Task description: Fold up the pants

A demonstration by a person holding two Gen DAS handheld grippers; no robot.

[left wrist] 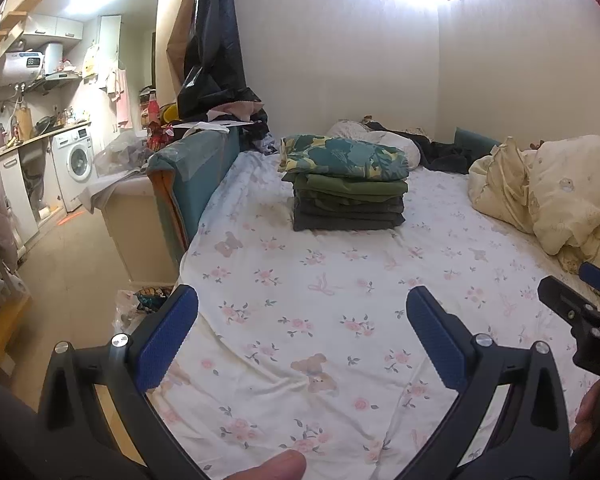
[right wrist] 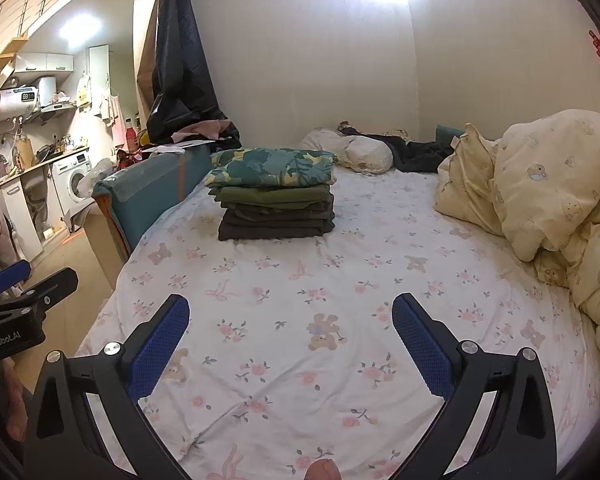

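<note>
above bare sheet point(right wrist: 300, 280), both grippers wide apart, folded stack point(right wrist: 276, 204) perhaps pants

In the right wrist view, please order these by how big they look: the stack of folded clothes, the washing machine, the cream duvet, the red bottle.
1. Cream duvet, though it lies nearest the camera, which enlarges it.
2. Stack of folded clothes.
3. Washing machine, far off, so really bigger than it looks.
4. Red bottle.
</note>
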